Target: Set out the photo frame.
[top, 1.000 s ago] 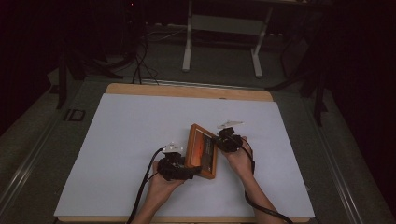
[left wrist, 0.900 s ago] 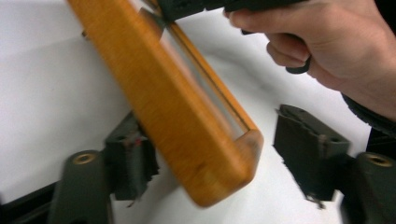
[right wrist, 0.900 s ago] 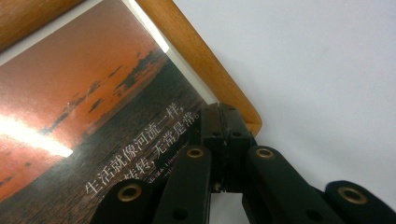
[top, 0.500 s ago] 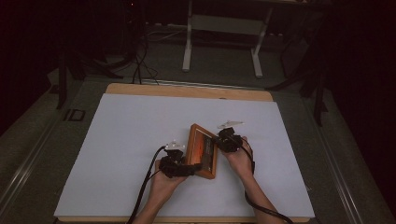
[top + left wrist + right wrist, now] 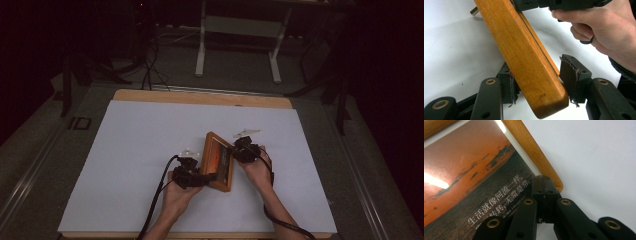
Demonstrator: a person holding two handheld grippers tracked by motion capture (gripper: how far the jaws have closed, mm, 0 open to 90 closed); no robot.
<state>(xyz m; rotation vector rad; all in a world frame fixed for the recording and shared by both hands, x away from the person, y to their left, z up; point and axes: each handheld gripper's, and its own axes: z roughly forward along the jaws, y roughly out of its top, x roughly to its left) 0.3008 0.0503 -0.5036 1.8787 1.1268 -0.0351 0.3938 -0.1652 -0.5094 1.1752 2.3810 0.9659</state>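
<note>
**A Picture Frame Held Between Two Grippers**

A wooden picture frame [image 5: 218, 161] is seen on the white table cover [image 5: 125, 145], near the person's edge of it. In the frame, an orange sunset photo [image 5: 474, 177] with white writing is shown.

The left gripper [image 5: 192, 176] is placed at the near end of the frame. Its jaws have just been closing, and the frame's corner [image 5: 544, 100] is found between them. The pad [image 5: 511, 86] on one side is pushed up against the wood. The pad [image 5: 569, 75] on the other side is kept a little apart from the wood, so the frame is not yet pinched.

The right gripper [image 5: 245, 150] is placed at the frame's far right edge. Its jaws are pressed together there, just beside the wooden edge [image 5: 536, 157]. Whether anything thin is pinched cannot be told.

Both grippers are held in the person's hands.
</note>
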